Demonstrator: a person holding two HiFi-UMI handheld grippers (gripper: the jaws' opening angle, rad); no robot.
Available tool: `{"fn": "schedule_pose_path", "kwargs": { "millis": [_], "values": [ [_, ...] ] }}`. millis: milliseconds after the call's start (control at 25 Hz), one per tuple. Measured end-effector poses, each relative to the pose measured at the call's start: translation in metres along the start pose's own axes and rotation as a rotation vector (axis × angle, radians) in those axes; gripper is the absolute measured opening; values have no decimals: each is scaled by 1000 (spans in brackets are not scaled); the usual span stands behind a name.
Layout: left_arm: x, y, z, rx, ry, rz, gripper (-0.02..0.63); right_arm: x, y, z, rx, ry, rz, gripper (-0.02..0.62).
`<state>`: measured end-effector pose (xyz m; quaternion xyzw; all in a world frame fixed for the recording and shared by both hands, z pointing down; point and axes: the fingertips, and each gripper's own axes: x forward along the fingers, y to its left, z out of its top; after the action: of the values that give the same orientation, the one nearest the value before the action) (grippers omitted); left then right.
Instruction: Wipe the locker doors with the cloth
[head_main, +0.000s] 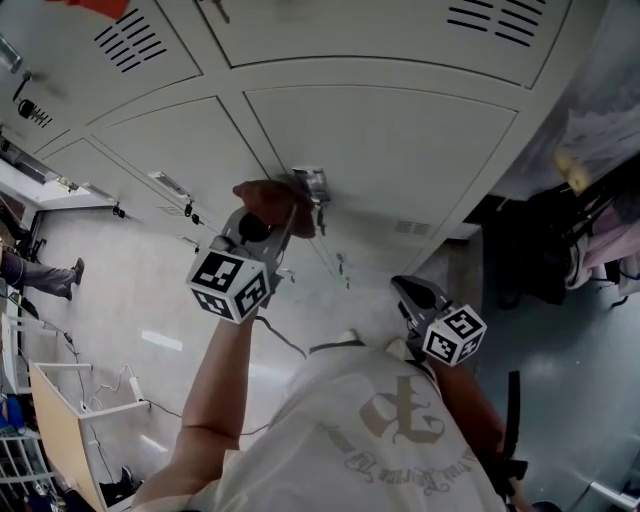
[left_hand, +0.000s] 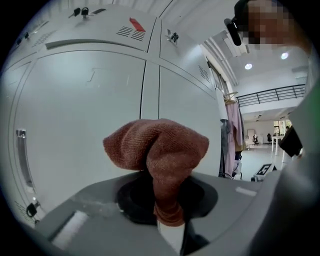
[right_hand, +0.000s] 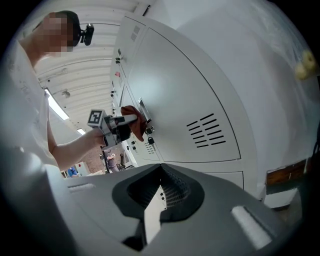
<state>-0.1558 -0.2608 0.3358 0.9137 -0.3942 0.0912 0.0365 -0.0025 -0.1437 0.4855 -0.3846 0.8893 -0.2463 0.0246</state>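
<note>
Pale locker doors (left_hand: 80, 115); left gripper (left_hand: 169, 227) clamps rust cloth (left_hand: 160, 145).

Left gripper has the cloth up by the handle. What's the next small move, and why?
Probably slide the left gripper sideways along the locker door, away from the handle. It is shut on the cloth, which sits bunched right at the handle, and the broad flat panel beside it offers room for a stroke.

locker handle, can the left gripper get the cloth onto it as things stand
Likely yes: the left gripper, shut on the cloth, holds it beside the handle on the locker door, nothing between them; the right gripper hangs lower, clear.
</note>
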Motion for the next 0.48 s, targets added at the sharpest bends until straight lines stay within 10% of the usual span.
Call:
{"fn": "schedule_pose_path", "kwargs": {
  "millis": [480],
  "values": [
    [13, -5, 16, 111, 61, 19, 80, 14, 26, -6, 0, -34, -97, 8]
  ]
}}
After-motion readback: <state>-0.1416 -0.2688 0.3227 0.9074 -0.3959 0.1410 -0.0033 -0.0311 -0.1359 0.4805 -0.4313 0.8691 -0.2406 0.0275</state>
